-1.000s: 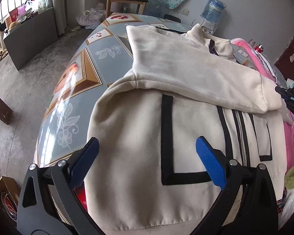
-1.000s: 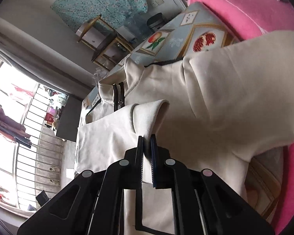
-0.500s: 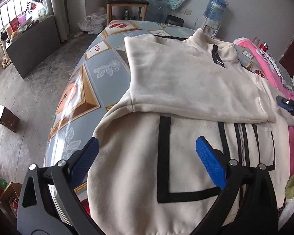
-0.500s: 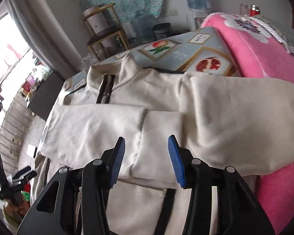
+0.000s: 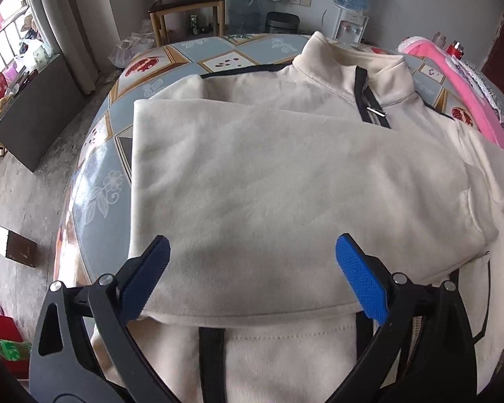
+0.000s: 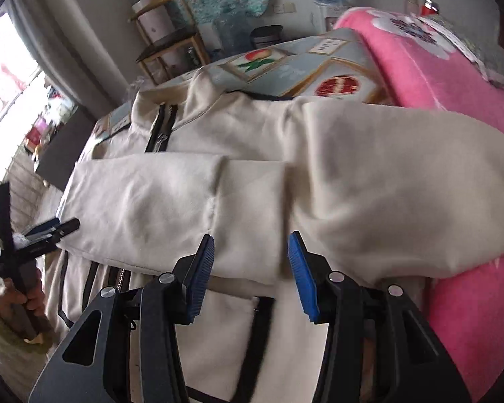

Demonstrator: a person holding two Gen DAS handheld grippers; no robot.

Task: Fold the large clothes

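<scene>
Jacket (image 5: pixel 285 174) lies collar away, sleeve folded crosswise; left claw (image 5: pixel 252 278) and right claw (image 6: pixel 250 275) gape, empty.

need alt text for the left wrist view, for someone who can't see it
A cream zip-up jacket lies flat on a patterned table, one sleeve folded across its chest. The open left gripper hovers over the sleeve, holding nothing.
</scene>
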